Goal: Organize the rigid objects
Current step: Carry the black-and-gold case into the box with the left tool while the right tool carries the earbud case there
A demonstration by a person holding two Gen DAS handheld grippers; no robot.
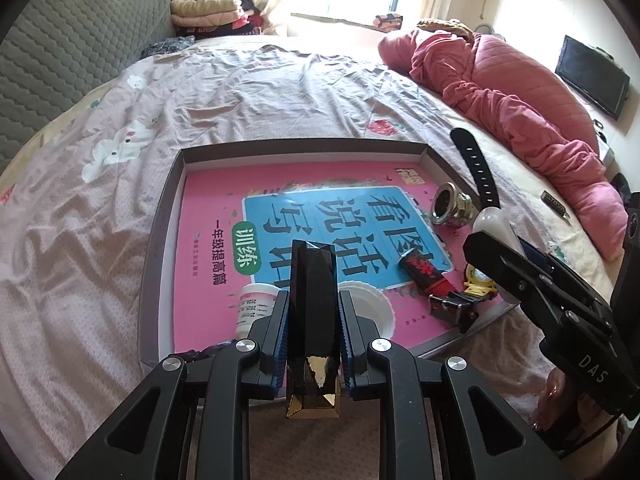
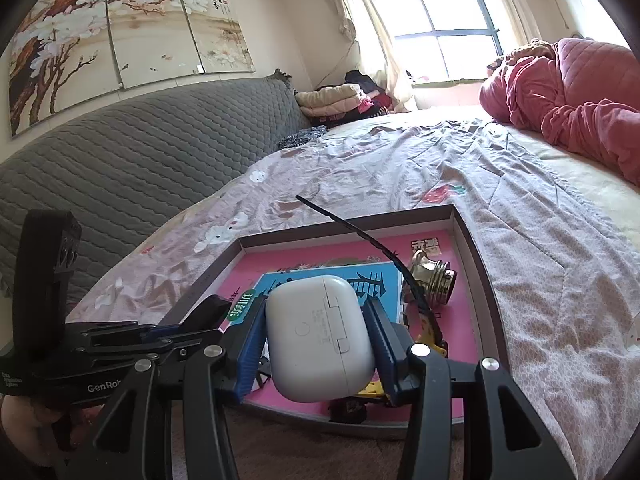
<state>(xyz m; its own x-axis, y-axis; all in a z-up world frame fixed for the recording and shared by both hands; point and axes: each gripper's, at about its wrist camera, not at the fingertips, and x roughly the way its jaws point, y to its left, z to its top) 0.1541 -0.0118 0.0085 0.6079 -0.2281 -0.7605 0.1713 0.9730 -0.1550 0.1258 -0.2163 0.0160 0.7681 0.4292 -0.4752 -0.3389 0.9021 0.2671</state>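
Bed scene, shallow cardboard box [image 1: 160, 216] lying on the pink patterned bedsheet [image 1: 240, 92], used here as the landmark. A pink book [image 1: 208, 200] lies flat inside the box and covers most of its floor.

The left gripper [image 1: 313, 312] is clamped on a black faceted bottle with a gold end [image 1: 313, 300]; the bottle stands upright between the pads, over the near edge of the box.

The right gripper [image 2: 320, 336] is closed on a white earbud case [image 2: 320, 336], hinge side facing the camera, held above the near right part of the box. In the left wrist view the same case [image 1: 490, 220] shows at the box's right edge.

Inside the box: a metal threaded fitting [image 1: 450, 204] near the far right corner, a black-and-red strap [image 1: 424, 272] on the book toward the right, a yellow watch [image 1: 480, 282] at the right edge with its black band [image 1: 476, 164] sticking out past the box wall, a small white jar [image 1: 256, 300] and a white round lid [image 1: 372, 308] at the near edge, just beside the left gripper's fingers.

A pink quilt [image 1: 520, 100] is bunched up well beyond the box on the right.
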